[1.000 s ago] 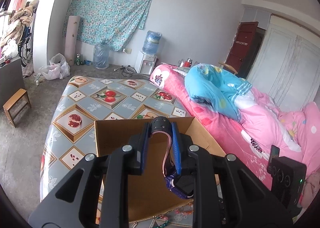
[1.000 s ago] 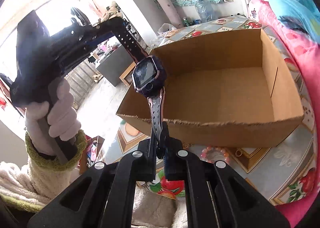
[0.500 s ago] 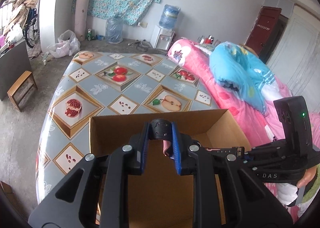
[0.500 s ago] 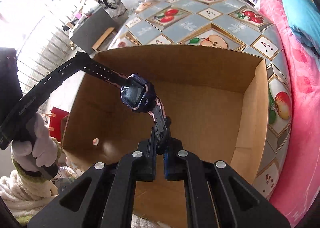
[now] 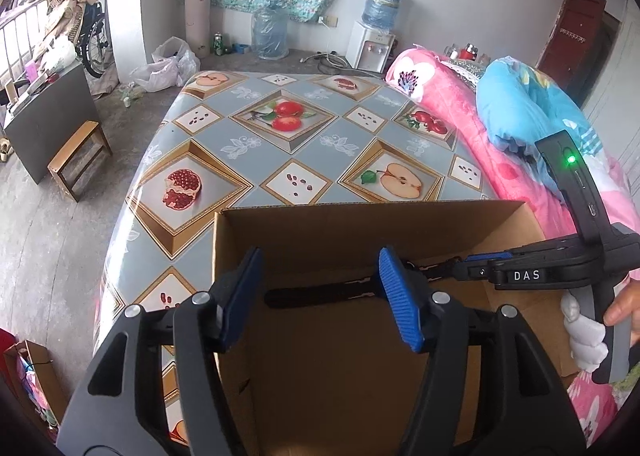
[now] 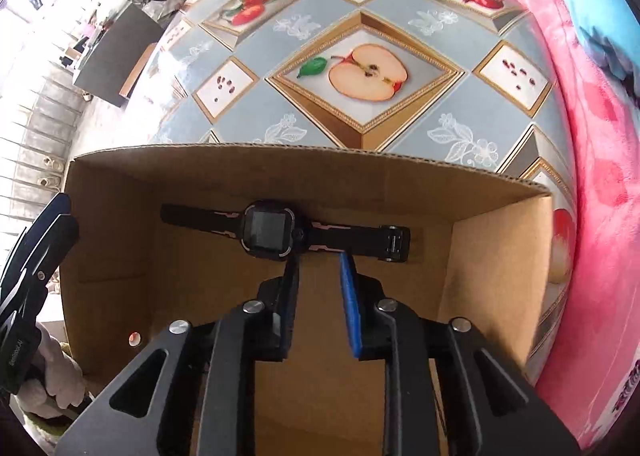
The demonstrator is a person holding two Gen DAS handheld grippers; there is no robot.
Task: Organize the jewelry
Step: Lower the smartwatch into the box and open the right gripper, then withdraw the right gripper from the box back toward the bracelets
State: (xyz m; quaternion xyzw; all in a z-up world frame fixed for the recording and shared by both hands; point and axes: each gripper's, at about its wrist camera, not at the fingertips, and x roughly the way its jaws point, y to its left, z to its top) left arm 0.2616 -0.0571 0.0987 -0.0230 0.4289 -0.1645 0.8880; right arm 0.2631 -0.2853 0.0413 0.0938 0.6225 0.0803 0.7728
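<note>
One watch [image 6: 269, 232] laid flat in one cardboard box [image 6: 304, 167] — two grippers, left gripper [image 5: 320, 296] and right gripper [image 6: 320, 268], jaws just parted, nothing gripped.

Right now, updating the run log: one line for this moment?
watch: flat in cardboard box | left gripper: open, just released | right gripper: open, just released

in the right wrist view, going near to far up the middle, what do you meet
right claw → watch lying flat on the box floor → far wall of the cardboard box → halved apple print on the tablecloth
</note>
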